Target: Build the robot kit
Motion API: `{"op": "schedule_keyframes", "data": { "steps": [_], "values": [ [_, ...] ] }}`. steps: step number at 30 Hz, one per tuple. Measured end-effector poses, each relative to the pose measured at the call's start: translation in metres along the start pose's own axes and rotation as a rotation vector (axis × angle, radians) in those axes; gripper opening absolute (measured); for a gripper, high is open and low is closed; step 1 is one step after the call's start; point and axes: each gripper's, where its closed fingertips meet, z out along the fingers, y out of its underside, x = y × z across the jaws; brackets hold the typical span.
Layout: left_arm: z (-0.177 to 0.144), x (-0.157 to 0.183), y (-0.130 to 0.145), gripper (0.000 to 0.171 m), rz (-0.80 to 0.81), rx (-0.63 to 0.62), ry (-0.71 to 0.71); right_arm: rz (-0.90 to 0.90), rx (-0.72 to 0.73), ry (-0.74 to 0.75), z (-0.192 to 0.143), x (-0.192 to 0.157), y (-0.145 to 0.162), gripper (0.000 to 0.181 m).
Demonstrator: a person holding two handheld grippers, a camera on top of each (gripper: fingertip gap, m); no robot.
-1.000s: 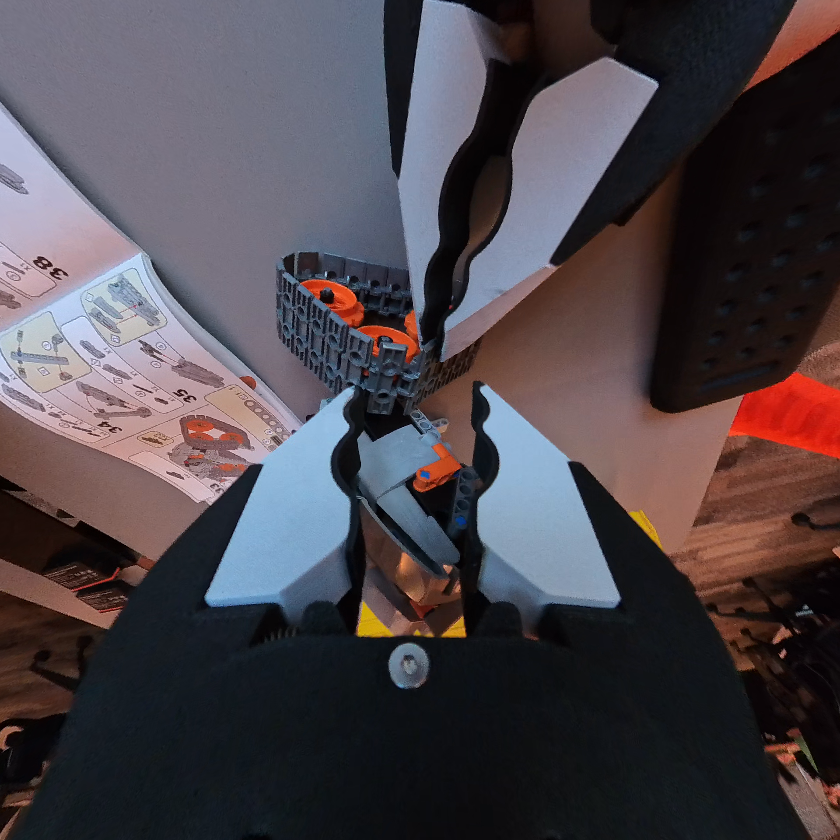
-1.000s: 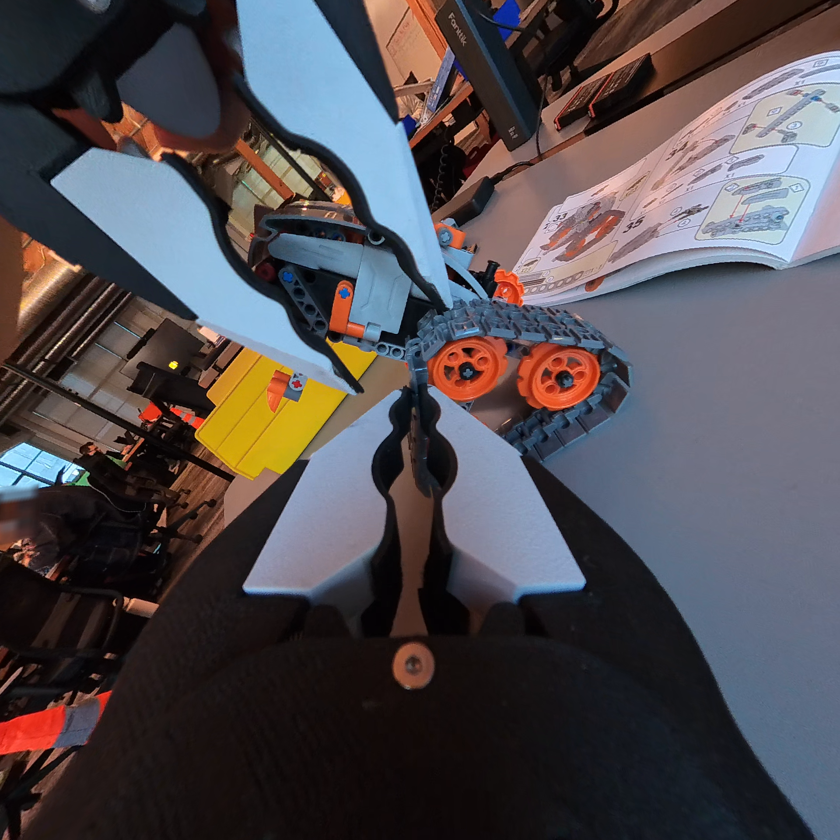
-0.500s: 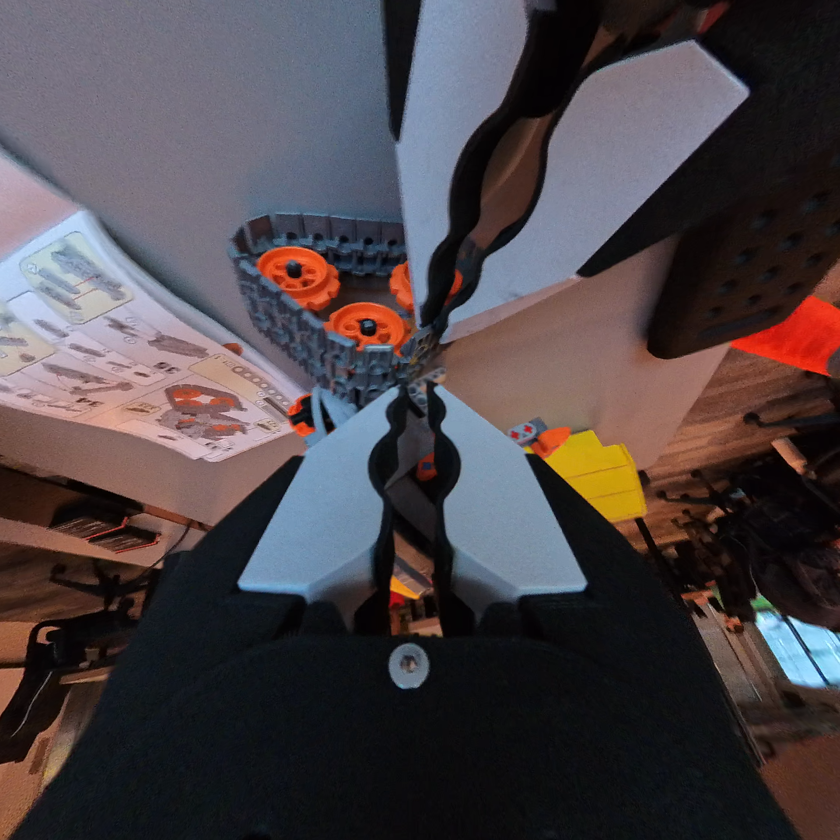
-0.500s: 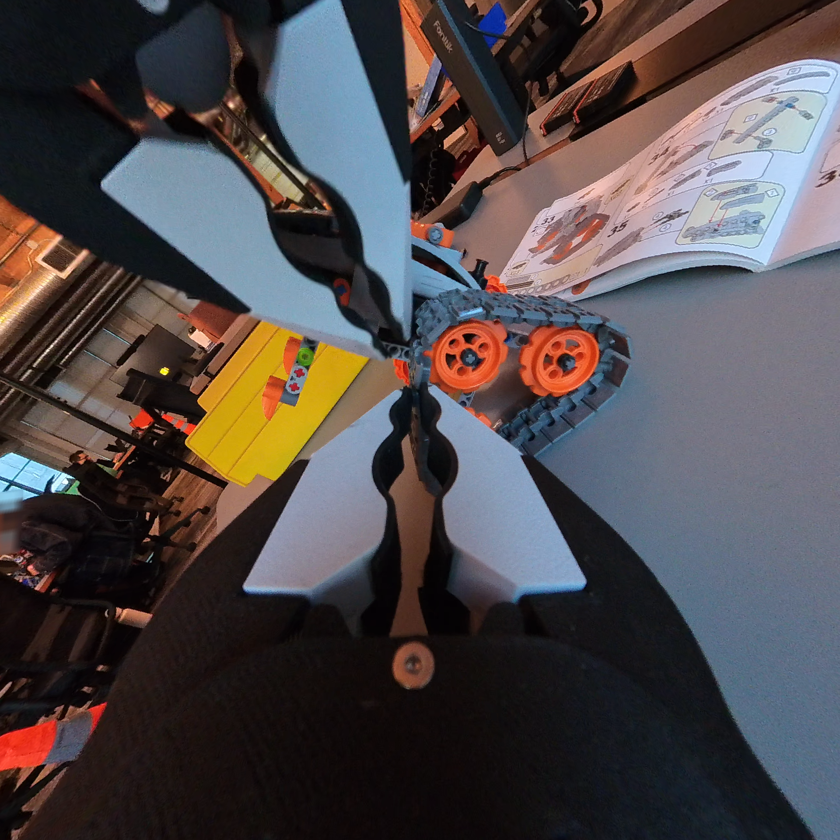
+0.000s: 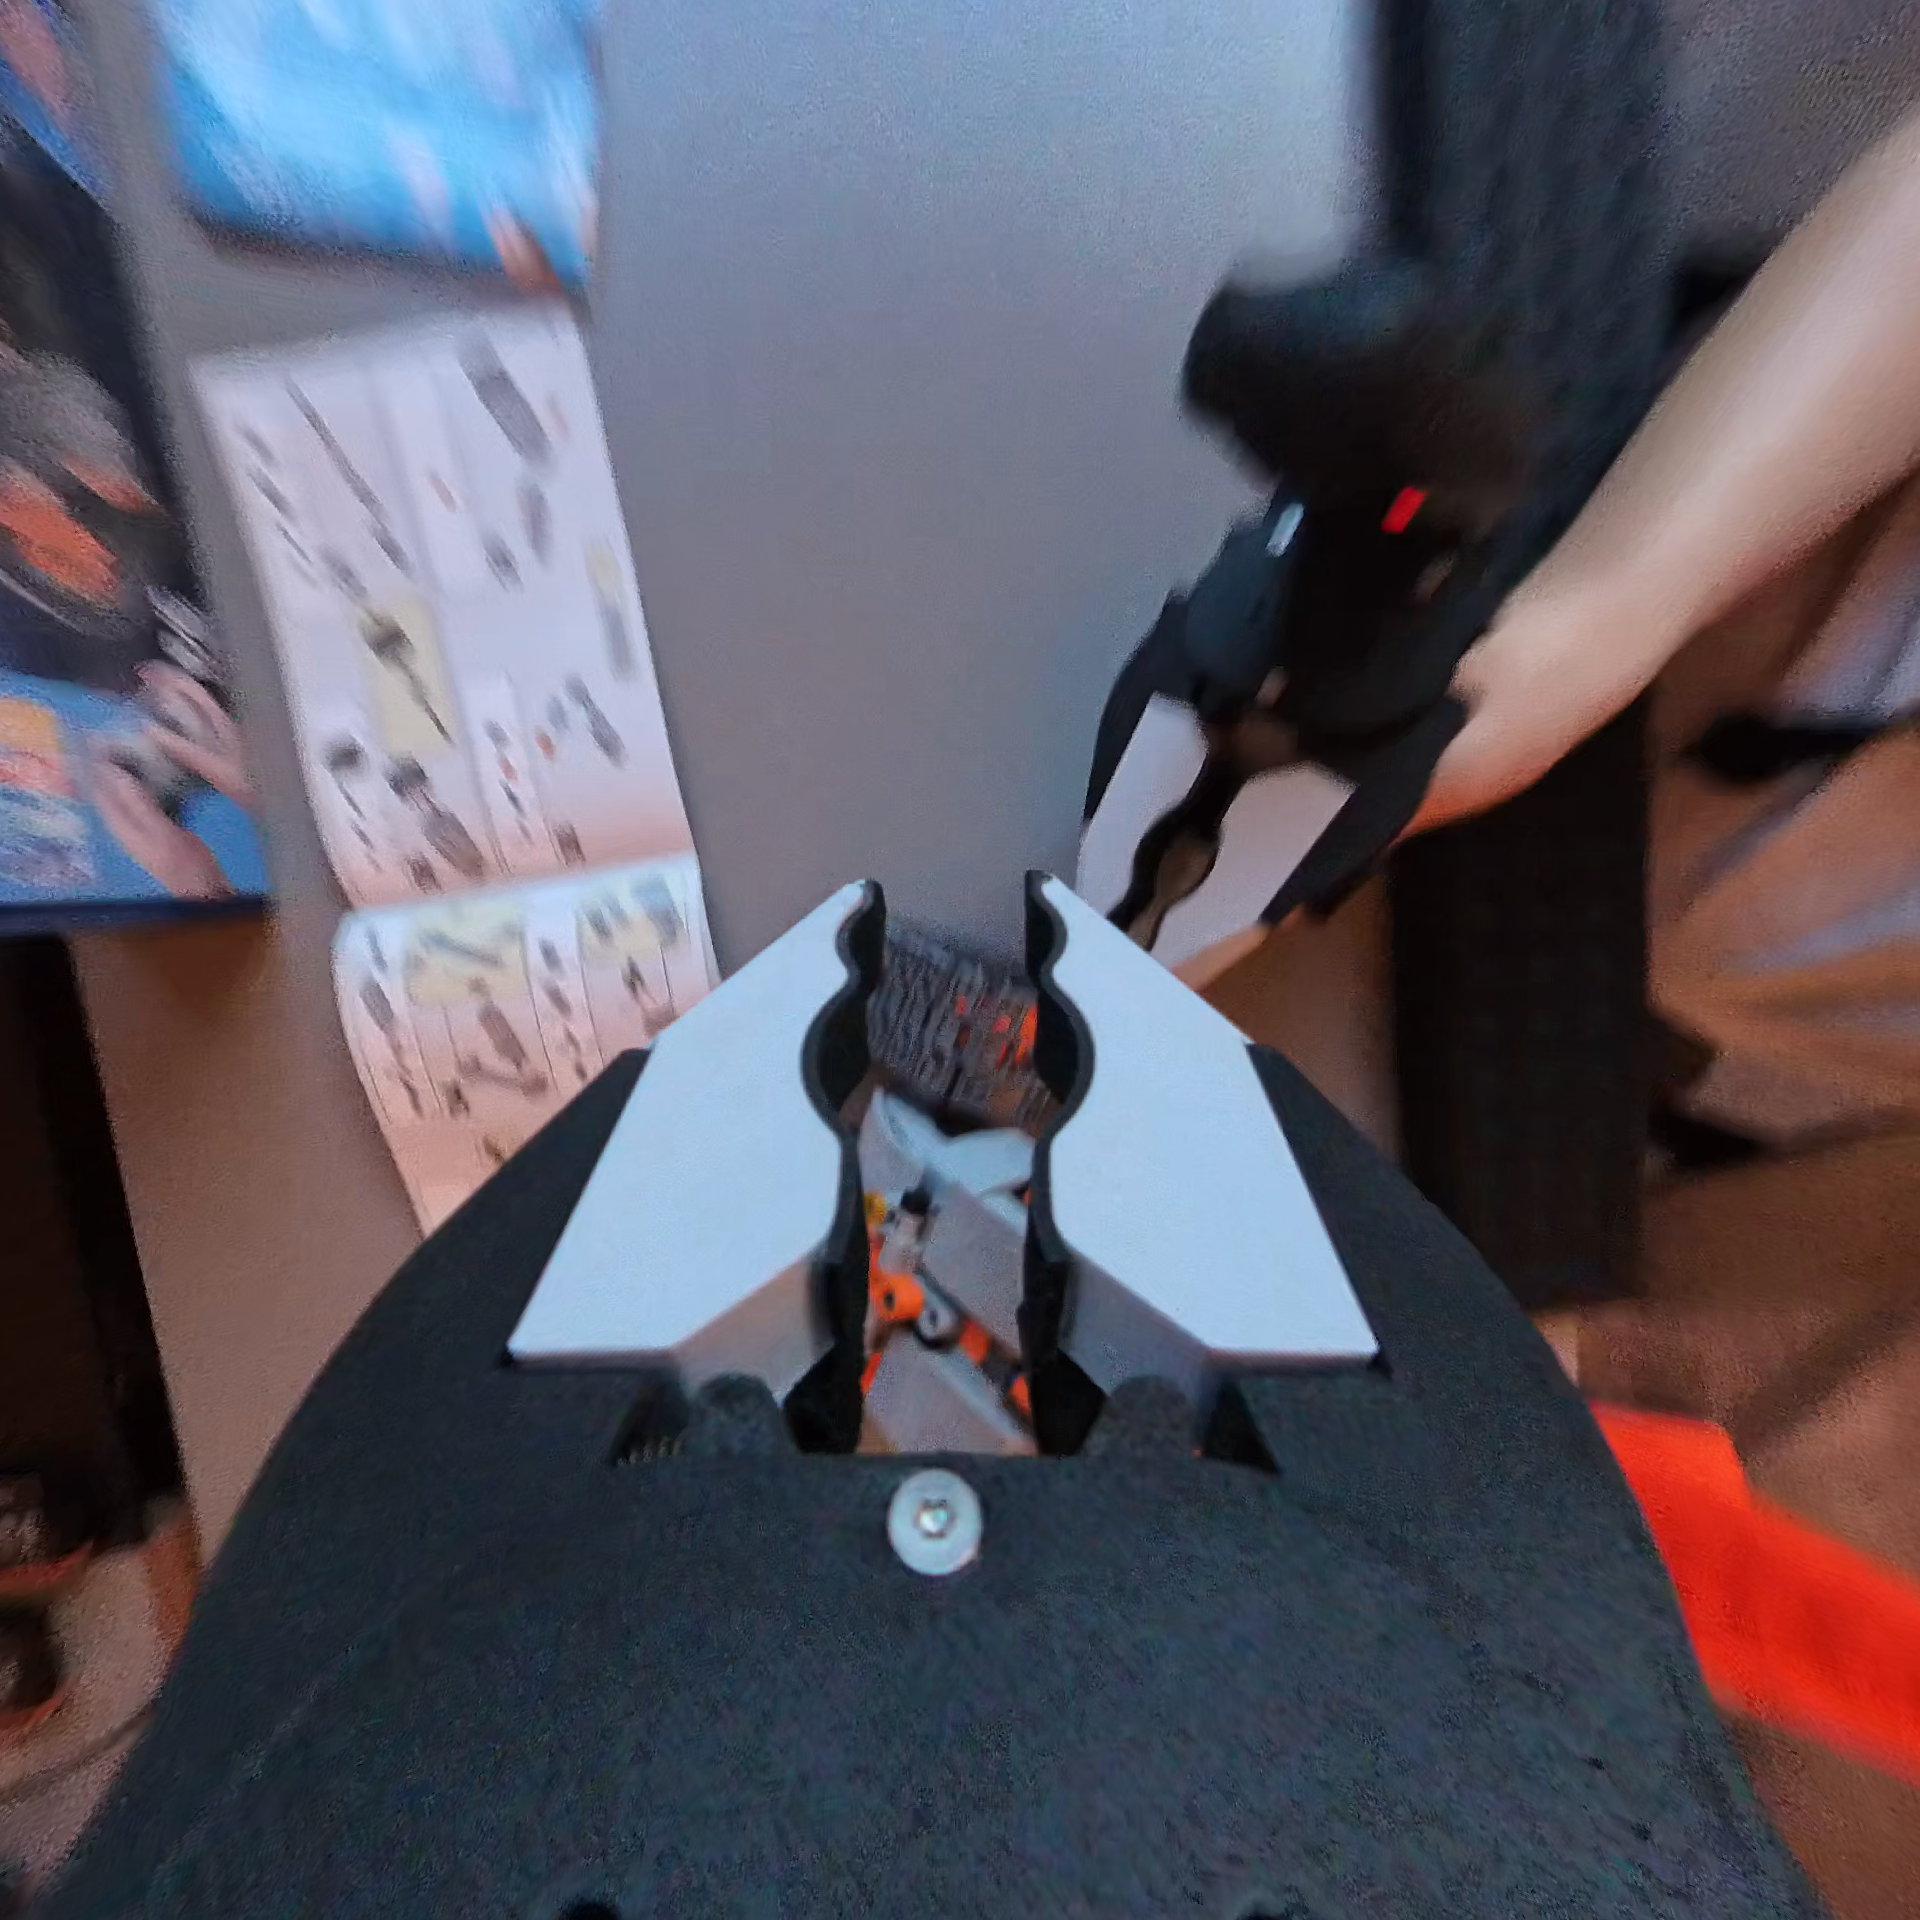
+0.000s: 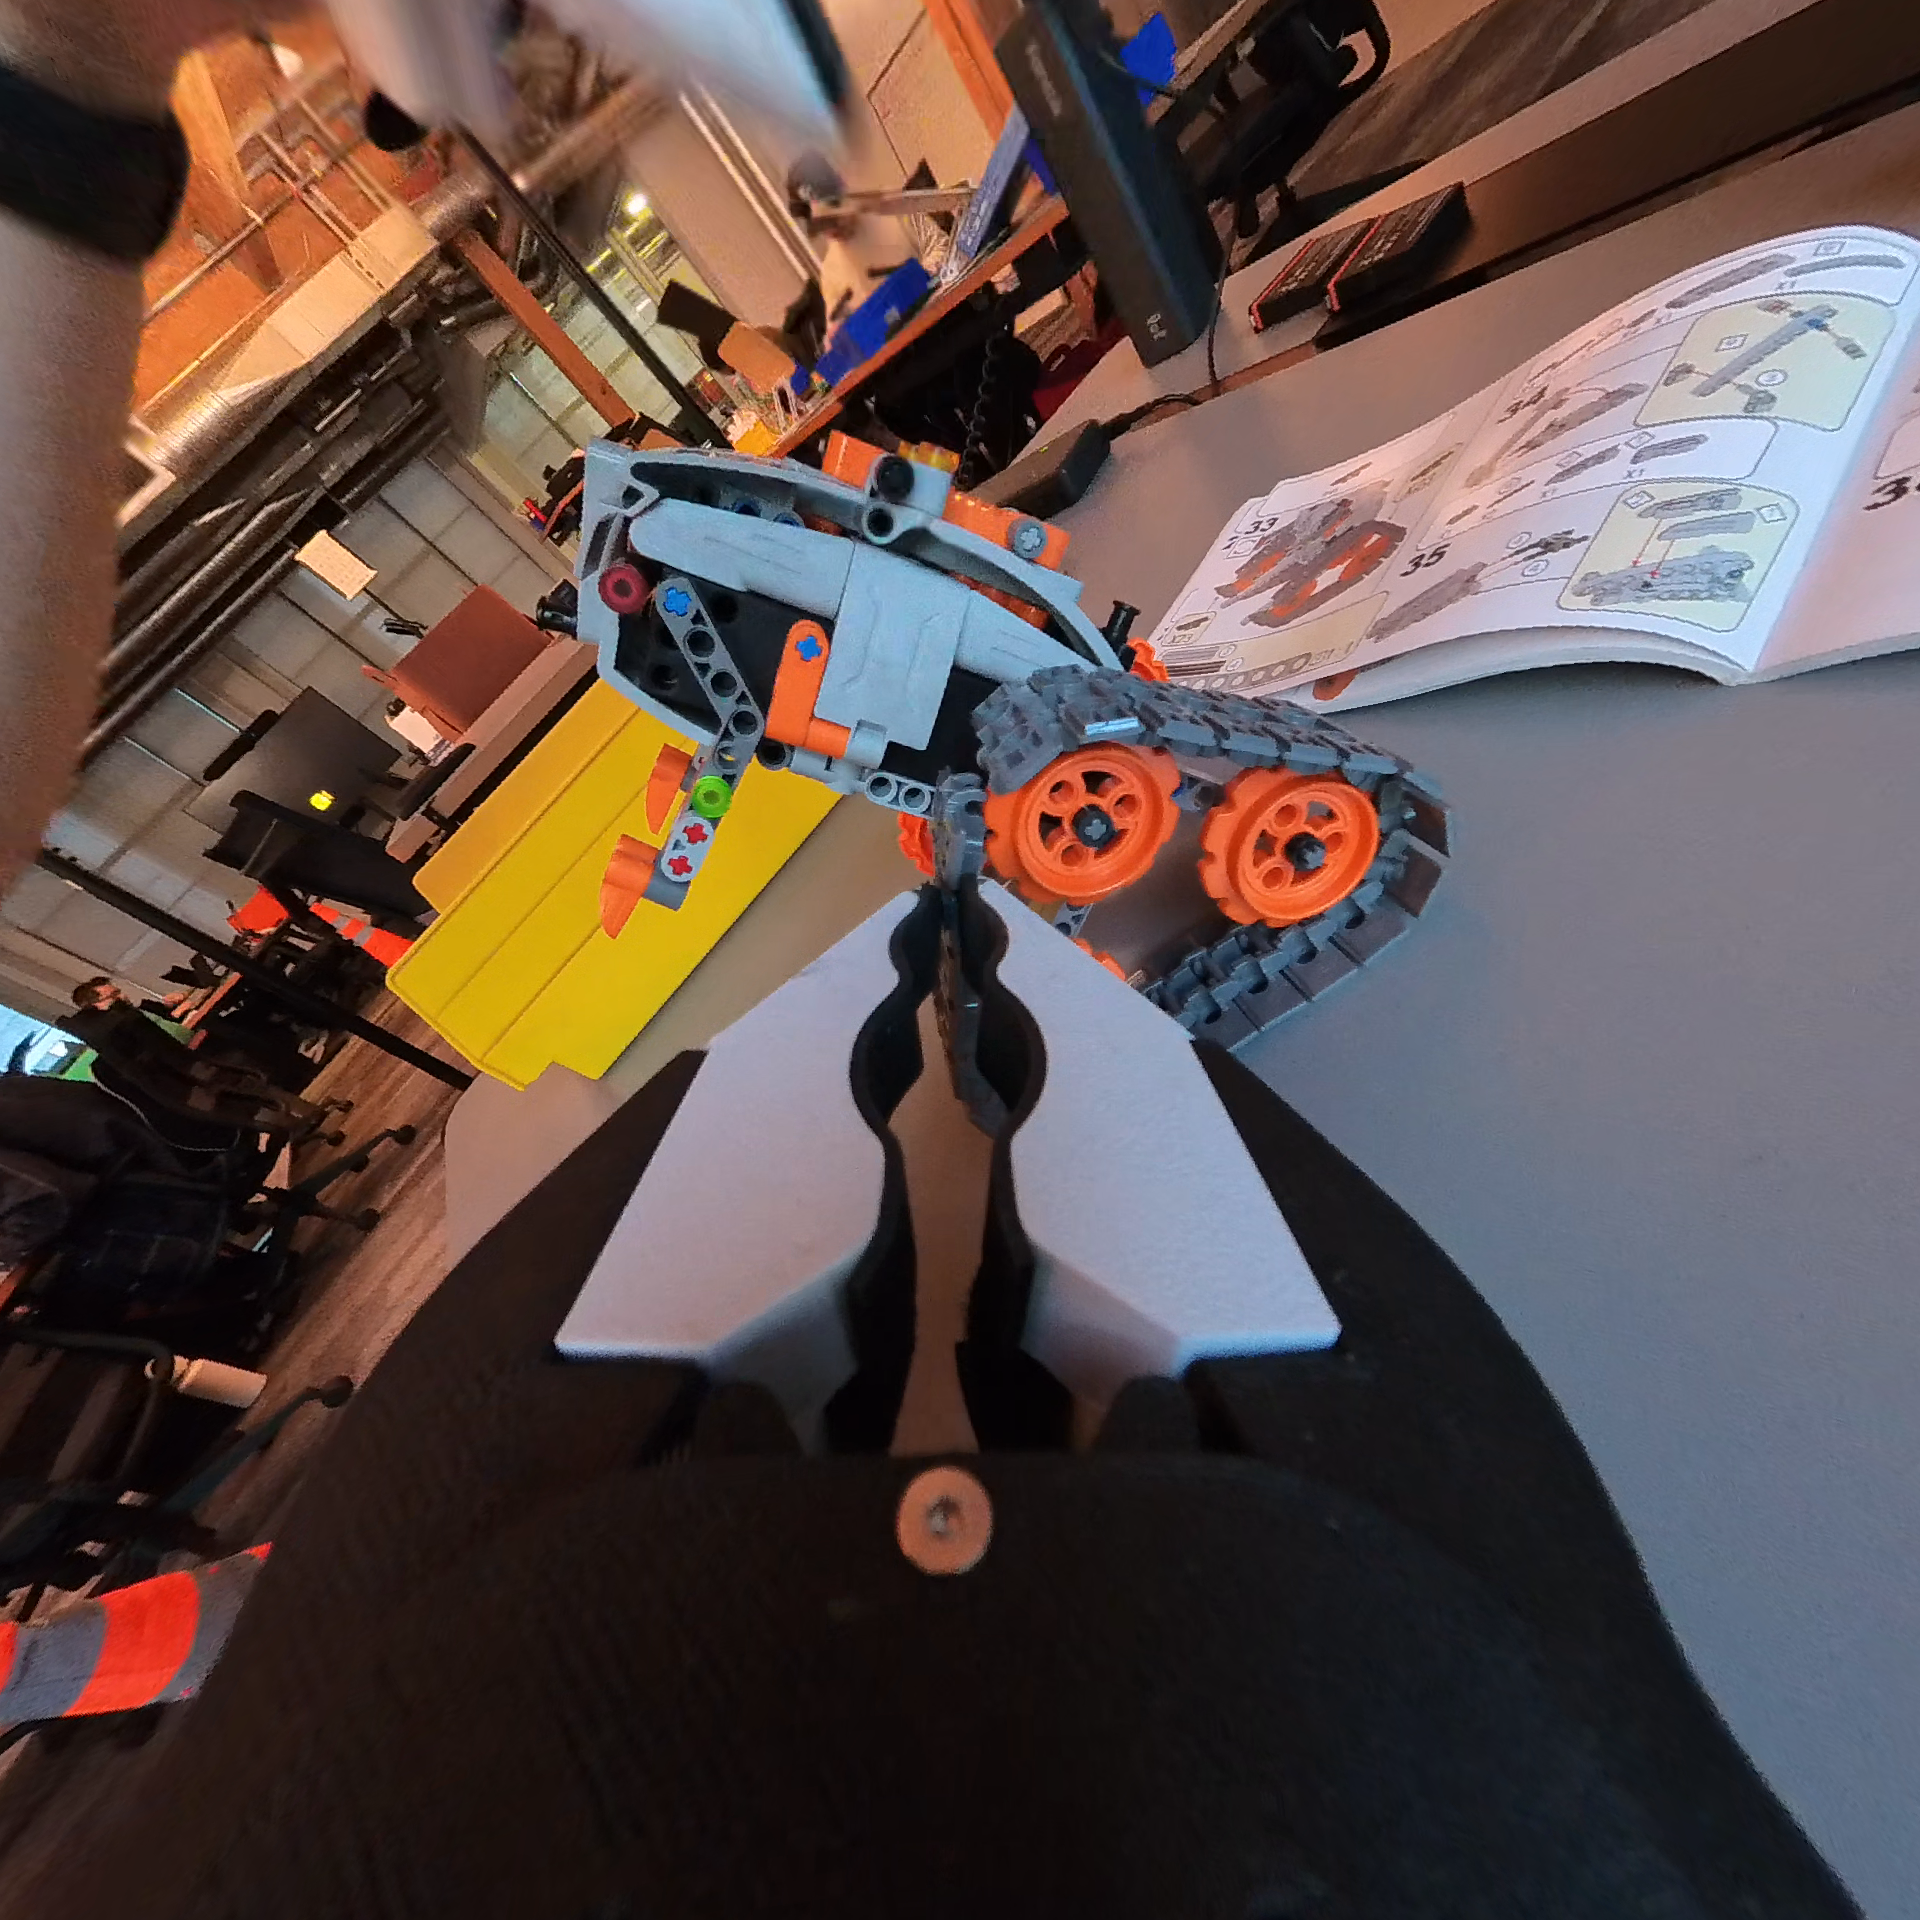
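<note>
A grey and orange brick-built tracked vehicle (image 6: 831, 644) stands tilted on the grey table (image 6: 1662, 1039), resting on its grey track (image 6: 1195, 717) with orange wheels. My right gripper (image 6: 951, 904) is shut on a loose end of that track (image 6: 961, 997), which hangs down at the vehicle's front. My left gripper (image 5: 951, 894) is open and empty, and the view is blurred. The vehicle (image 5: 945, 1039) shows through the gap between its fingers, at a distance. The right gripper (image 5: 1184, 862), held by a hand, shows at the upper right there.
An open instruction booklet (image 6: 1558, 520) lies on the table behind the vehicle and also shows in the left wrist view (image 5: 468, 675). A yellow box (image 6: 582, 894) stands past the table edge. A monitor base (image 6: 1101, 156) and cable are at the back. A blurred arm (image 6: 52, 416) fills the left edge. One gripper's finger ends stand about 11 centimetres off the other's.
My left gripper has opened wider and drawn quickly back from the vehicle, out of the right wrist view. My right gripper stays shut on the track end. The vehicle's body now shows uncovered.
</note>
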Motion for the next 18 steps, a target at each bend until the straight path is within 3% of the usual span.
{"op": "schedule_keyframes", "data": {
  "steps": [4,6,8,10,12,14,18],
  "values": [
    [-0.092,0.044,-0.048,0.039,0.053,0.634,-0.142,-0.003,-0.002,0.0,0.001,0.0,0.0,0.002],
    [-0.127,0.064,-0.039,0.06,0.045,0.856,-0.298,-0.007,-0.003,0.001,0.001,-0.001,0.0,0.002],
    [-0.14,0.085,-0.018,0.075,0.052,0.994,-0.442,-0.009,-0.002,0.002,0.002,-0.001,0.0,0.001],
    [-0.127,0.107,0.003,0.08,-0.017,1.02,-0.508,-0.009,0.0,0.005,0.002,-0.001,-0.001,0.001],
    [-0.093,0.123,0.026,0.071,-0.134,0.959,-0.569,-0.007,0.003,0.005,0.001,0.0,-0.001,0.001],
    [-0.049,0.136,0.047,0.049,-0.227,0.872,-0.668,-0.01,0.005,0.01,0.001,0.001,-0.002,0.001],
    [0.025,0.127,0.088,0.035,-0.415,0.616,-0.904,-0.016,0.006,0.009,0.001,0.001,-0.002,0.001]
  ]
}}
